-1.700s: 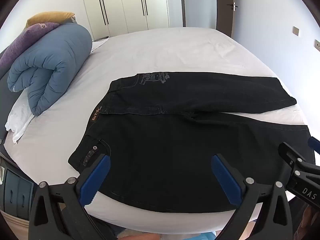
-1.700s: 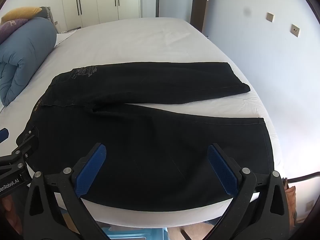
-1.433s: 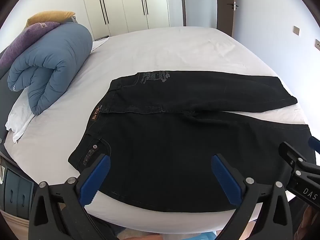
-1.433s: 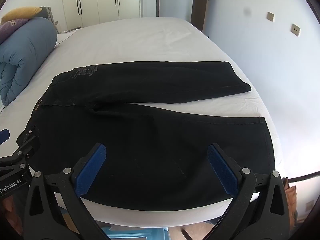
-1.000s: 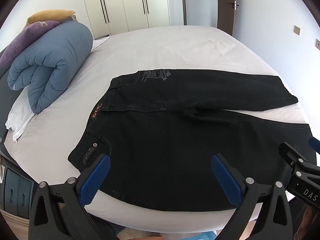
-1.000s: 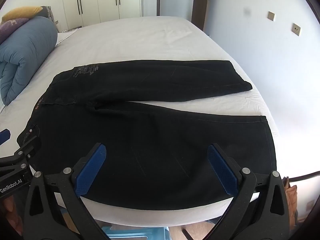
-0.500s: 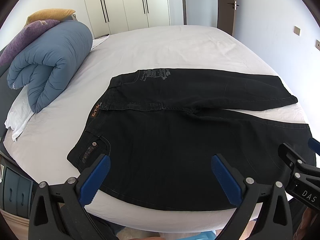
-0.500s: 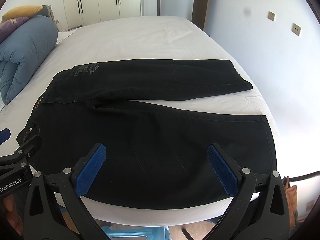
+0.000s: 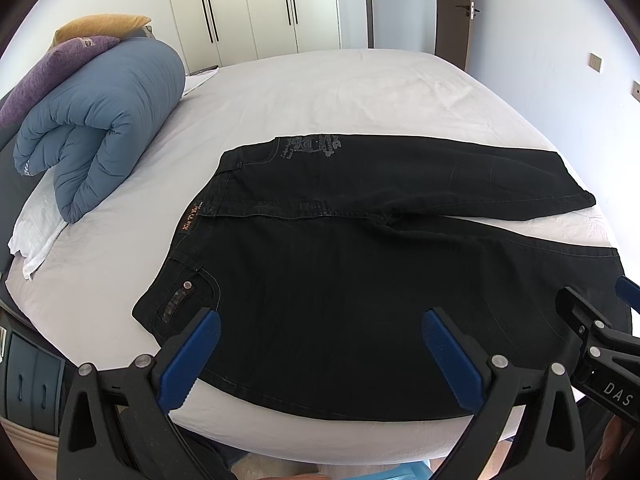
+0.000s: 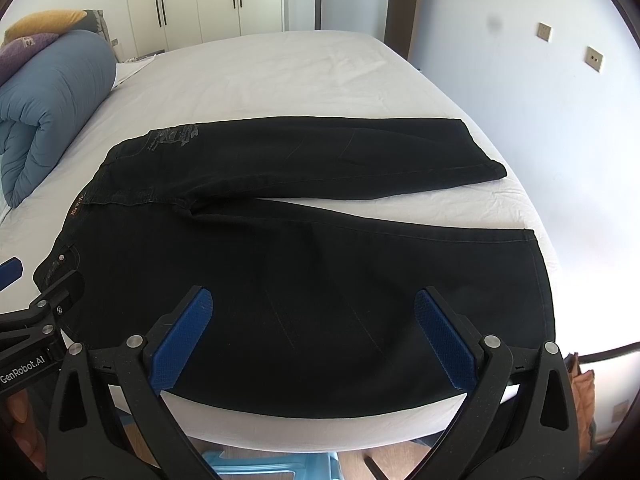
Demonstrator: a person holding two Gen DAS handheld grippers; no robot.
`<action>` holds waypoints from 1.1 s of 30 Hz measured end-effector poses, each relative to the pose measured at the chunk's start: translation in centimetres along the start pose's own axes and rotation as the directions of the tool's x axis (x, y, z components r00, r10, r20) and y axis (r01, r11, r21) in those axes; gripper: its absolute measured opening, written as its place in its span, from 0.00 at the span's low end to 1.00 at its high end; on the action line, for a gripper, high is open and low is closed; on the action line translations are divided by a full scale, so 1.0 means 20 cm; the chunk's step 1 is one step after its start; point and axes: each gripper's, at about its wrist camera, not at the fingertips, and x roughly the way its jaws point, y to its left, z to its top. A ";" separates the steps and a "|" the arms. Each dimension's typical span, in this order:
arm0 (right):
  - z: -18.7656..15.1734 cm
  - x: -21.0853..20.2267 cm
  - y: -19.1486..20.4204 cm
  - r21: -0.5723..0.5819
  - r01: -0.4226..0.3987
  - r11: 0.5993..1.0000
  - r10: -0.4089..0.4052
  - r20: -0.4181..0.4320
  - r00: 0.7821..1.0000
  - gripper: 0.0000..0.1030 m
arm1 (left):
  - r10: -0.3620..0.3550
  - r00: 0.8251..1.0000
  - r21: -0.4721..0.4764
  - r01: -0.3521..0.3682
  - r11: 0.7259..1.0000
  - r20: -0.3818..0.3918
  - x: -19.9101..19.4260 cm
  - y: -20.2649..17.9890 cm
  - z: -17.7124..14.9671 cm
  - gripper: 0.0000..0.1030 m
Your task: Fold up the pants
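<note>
Black pants (image 9: 360,248) lie flat on the white bed (image 9: 320,92), waist to the left, two legs spread apart to the right; they also show in the right wrist view (image 10: 304,248). My left gripper (image 9: 320,356) is open and empty, hovering over the near edge by the waist and hip. My right gripper (image 10: 312,340) is open and empty over the near leg. Each gripper shows at the edge of the other's view.
A rolled blue duvet (image 9: 100,120) with purple and yellow pillows (image 9: 60,56) lies at the bed's left. Wardrobe doors (image 9: 256,4) and a room door (image 9: 456,12) stand behind. A wall runs along the right side (image 10: 560,120). The bed's near edge drops to the floor.
Both views have crept slightly forward and up over the pants. The pants lie as before, and both grippers stay open.
</note>
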 end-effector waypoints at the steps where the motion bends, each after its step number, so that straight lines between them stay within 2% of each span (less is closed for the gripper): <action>1: 0.00 0.00 0.00 0.000 0.000 1.000 0.000 -0.001 1.000 1.00 | 0.000 1.000 0.000 0.000 1.000 0.000 0.00 0.00 0.00 1.00; 33: 0.00 0.02 0.03 -0.011 0.002 1.000 -0.002 -0.017 1.000 1.00 | -0.010 1.000 -0.014 0.009 1.000 -0.020 0.03 -0.01 -0.03 1.00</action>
